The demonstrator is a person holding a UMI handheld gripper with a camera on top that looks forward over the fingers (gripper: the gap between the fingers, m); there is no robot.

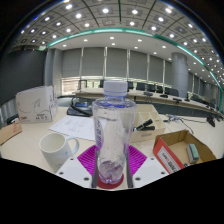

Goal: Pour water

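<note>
A clear plastic bottle [112, 120] with a pale cap stands upright between my fingers. Its base sits low between the magenta pads [88, 158], over a red patch. My gripper [111, 166] is shut on the bottle, with a pad pressed against each side of its lower body. A white mug [57, 150] stands on the table just left of my left finger, handle turned toward the bottle. The mug's inside is hidden from this angle.
An open cardboard box [186, 148] holding a red packet [167, 157] lies right of my right finger. Papers [78, 126] and a dark object lie beyond the bottle. A white carton [35, 103] stands at the far left. Desks and windows fill the room behind.
</note>
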